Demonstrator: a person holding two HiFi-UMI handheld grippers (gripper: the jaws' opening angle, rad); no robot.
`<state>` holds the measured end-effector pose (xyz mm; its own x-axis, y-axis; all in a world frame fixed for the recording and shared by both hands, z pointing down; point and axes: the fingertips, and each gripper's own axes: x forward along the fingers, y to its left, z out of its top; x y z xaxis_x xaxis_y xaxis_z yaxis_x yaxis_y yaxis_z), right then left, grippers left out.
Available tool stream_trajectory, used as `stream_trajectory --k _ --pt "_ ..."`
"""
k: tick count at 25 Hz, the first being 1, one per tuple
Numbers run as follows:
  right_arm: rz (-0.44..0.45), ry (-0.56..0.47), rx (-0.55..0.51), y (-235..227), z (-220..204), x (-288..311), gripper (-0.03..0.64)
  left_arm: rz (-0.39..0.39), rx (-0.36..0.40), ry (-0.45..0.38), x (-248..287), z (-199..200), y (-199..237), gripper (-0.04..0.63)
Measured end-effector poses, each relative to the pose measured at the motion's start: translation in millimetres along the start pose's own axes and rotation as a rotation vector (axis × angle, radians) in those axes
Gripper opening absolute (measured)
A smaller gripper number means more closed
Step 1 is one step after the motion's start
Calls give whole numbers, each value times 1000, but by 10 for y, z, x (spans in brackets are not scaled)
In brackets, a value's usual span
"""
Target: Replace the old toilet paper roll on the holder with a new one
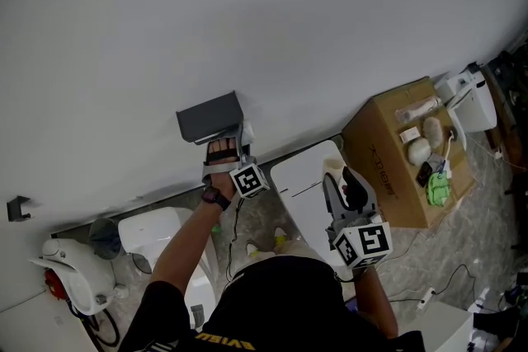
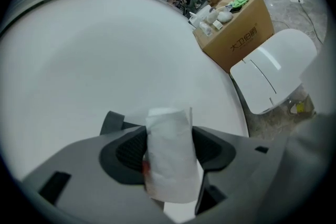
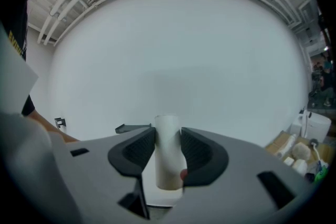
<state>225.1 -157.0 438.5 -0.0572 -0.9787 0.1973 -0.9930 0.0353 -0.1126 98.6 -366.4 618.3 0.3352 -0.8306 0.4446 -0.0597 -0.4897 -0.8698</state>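
A: The plain white wall point(image 1: 247, 12) fills most of your head view, and the dark grey box-shaped metal holder point(image 1: 212, 117) is fixed to it. Down and to the right of the holder lies the white plastic toilet lid point(image 1: 307, 181).

B: Further right of the holder than that lid, you have the brown cardboard box point(image 1: 388, 165). White rounded bits and a bright green thing point(image 1: 438, 190) lie at its top. I can't tell whether they sit inside it or on a closed flap.

A: Your left gripper point(image 1: 224, 143) is up just below the holder. Its own view shows what the head view doesn't: the jaws are clamped on the soft white toilet paper roll point(image 2: 169, 157), which stands upright between the pads.

B: Your right gripper point(image 1: 351, 195) hangs well to the right of the holder, in front of the lid. From the head view you can't make out what it carries. The right gripper view shows its jaws pinching the bare pale cardboard tube point(image 3: 168, 136), also upright.

A: That same view shows the holder edge-on as a thin dark shelf just left of the tube. Far to the holder's left is the small black wall hook point(image 3: 60, 123).
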Motion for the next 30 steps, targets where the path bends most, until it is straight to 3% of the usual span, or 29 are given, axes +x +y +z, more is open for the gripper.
stream_trajectory --k 15,21,24,27,30 --pt "89 -15 3 281 18 195 153 4 -14 95 -157 -581 30 273" --pt "107 -11 10 322 -3 240 153 10 -3 97 -174 -637 31 273" --pt "105 -15 11 332 9 237 153 -2 -45 74 -187 -613 31 276" --pt "99 -13 16 307 0 244 153 -5 -85 51 -196 -614 1 335" --pt "96 -9 18 285 -17 260 153 9 -73 36 -227 -590 -17 369"
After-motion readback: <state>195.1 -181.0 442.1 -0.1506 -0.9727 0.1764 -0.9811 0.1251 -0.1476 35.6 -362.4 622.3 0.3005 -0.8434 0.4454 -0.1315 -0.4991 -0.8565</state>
